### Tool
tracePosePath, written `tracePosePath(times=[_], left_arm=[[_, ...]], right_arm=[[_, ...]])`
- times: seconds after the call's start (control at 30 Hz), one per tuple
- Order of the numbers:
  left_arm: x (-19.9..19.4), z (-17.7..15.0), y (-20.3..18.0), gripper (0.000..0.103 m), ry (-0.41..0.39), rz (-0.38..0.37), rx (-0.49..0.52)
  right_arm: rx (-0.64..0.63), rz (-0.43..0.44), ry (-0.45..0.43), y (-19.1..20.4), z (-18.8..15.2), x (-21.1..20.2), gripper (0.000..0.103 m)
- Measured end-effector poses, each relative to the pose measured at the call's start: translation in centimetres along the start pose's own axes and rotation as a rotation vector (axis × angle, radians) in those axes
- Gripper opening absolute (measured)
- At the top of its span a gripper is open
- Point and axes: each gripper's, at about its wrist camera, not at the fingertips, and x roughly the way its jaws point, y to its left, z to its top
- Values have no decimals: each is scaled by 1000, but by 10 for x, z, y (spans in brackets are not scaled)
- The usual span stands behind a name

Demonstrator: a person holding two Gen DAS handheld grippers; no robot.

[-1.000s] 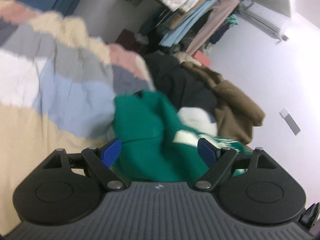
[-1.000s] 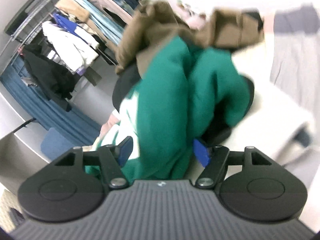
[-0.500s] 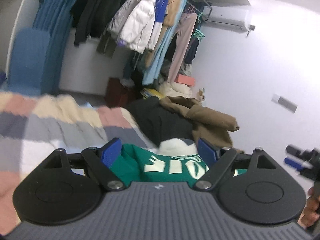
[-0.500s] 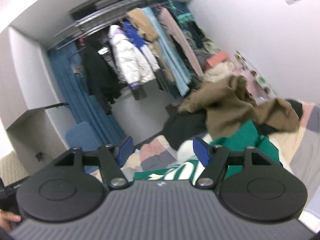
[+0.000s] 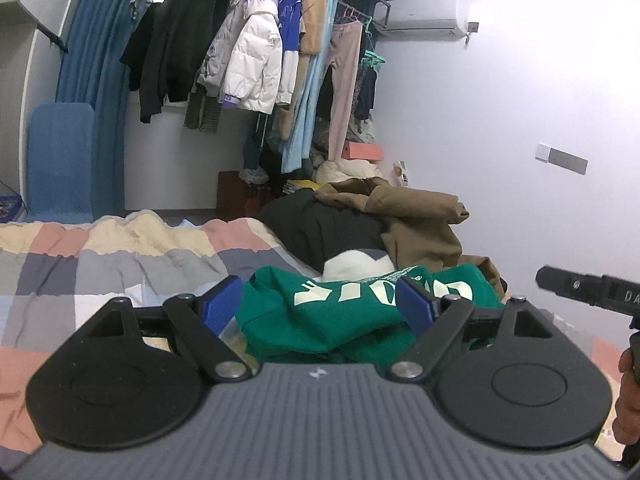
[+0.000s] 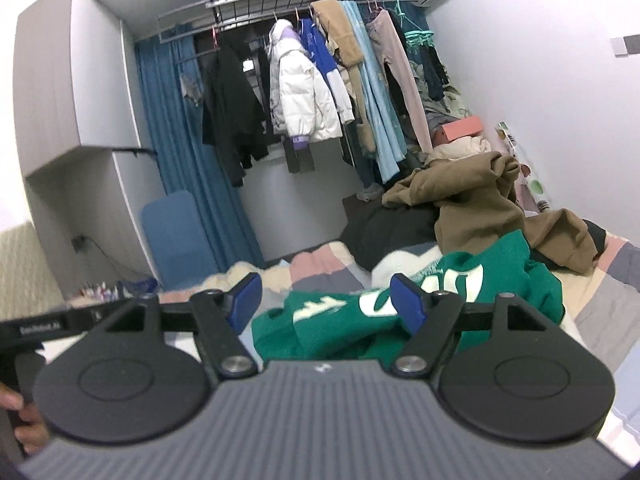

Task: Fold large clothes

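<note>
On the patchwork bed, the crumpled green sweatshirt apparently lies crosswise before both wide-open, empty grippers.

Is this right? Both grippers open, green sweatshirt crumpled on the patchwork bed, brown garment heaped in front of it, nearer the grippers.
One thing is off: the brown garment lies behind the green sweatshirt, farther from the grippers, as the left wrist view shows. The left gripper and right gripper are open, and the sweatshirt is crumpled on the patchwork bed.
</note>
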Motion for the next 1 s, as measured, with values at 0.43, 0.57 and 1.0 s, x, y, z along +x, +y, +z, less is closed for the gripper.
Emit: tracePosePath(times=[0.43,0.57,1.0], left_arm=[[-24,-34,-13,86,20,17,64],[-20,-38,-11,86,31,25,47],[-23,-39,-9,87,36,64,73]], right_arm=[[-44,-57,76,20,-38,-6,74],[-60,-66,88,22,-45,-8,74],[-74,-77,108,26,-49,-6,73]])
